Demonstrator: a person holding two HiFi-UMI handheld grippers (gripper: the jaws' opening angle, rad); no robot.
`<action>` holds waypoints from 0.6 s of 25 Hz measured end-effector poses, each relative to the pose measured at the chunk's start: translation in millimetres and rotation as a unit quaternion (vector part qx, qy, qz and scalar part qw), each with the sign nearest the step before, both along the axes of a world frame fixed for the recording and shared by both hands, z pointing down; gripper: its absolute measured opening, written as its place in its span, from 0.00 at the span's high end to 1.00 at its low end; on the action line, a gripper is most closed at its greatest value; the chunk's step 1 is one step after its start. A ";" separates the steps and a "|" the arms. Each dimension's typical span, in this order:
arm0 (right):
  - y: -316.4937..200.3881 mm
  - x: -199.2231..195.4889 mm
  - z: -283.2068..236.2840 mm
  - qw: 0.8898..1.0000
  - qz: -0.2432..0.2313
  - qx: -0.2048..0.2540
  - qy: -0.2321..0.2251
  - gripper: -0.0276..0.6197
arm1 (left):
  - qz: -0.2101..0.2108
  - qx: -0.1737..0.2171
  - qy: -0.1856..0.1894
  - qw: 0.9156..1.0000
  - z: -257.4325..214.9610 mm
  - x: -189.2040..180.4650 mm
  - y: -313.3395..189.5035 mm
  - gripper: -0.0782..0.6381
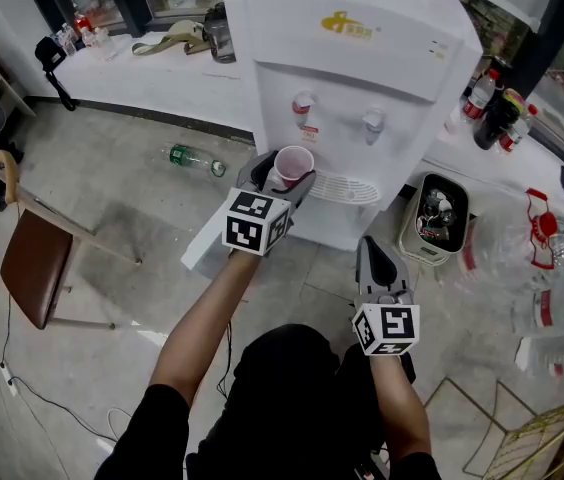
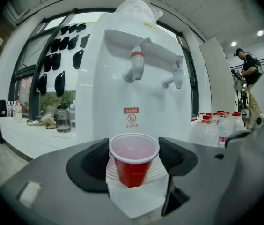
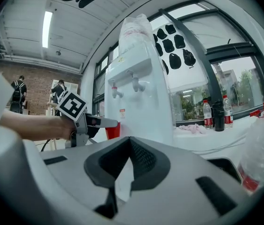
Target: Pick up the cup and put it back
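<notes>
A red plastic cup [image 1: 292, 165] with a white inside sits upright between the jaws of my left gripper [image 1: 284, 174], which is shut on it. The cup is held in front of the white water dispenser [image 1: 362, 58], below the red tap [image 1: 304, 104] and left of the drip tray [image 1: 348, 187]. In the left gripper view the cup [image 2: 133, 162] fills the gap between the black pads [image 2: 93, 164], with the white drip tray behind it. My right gripper [image 1: 375, 255] hangs lower and to the right, shut with nothing in it; its view shows the cup [image 3: 113, 131] from the side.
A green bottle [image 1: 194, 158] lies on the floor left of the dispenser. A brown chair [image 1: 34, 258] stands at far left. A bin [image 1: 437, 213] of bottles sits right of the dispenser, with water jugs [image 1: 552, 238] beyond. Bottles [image 1: 497, 113] stand on the counter.
</notes>
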State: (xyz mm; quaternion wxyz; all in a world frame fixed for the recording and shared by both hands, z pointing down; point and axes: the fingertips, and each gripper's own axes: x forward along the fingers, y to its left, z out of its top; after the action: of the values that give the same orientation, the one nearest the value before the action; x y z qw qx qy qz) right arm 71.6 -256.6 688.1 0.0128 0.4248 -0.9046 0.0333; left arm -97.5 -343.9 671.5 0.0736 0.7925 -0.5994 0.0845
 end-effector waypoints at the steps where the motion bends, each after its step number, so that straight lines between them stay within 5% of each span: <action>1: 0.9 -0.8 0.6 1.000 -0.001 0.000 0.001 0.97 | -0.001 0.001 0.002 1.000 -0.3 -1.5 -1.4 0.43; 15: 0.6 2.4 6.2 1.000 0.002 -0.003 0.003 0.97 | -0.008 0.014 0.015 1.000 -2.7 -3.8 -9.3 0.43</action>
State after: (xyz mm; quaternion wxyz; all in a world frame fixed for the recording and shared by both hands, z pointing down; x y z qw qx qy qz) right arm 74.0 -256.0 694.2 0.0172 0.4271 -0.9034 0.0350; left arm -101.3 -353.3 668.8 0.0724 0.7900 -0.6054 0.0641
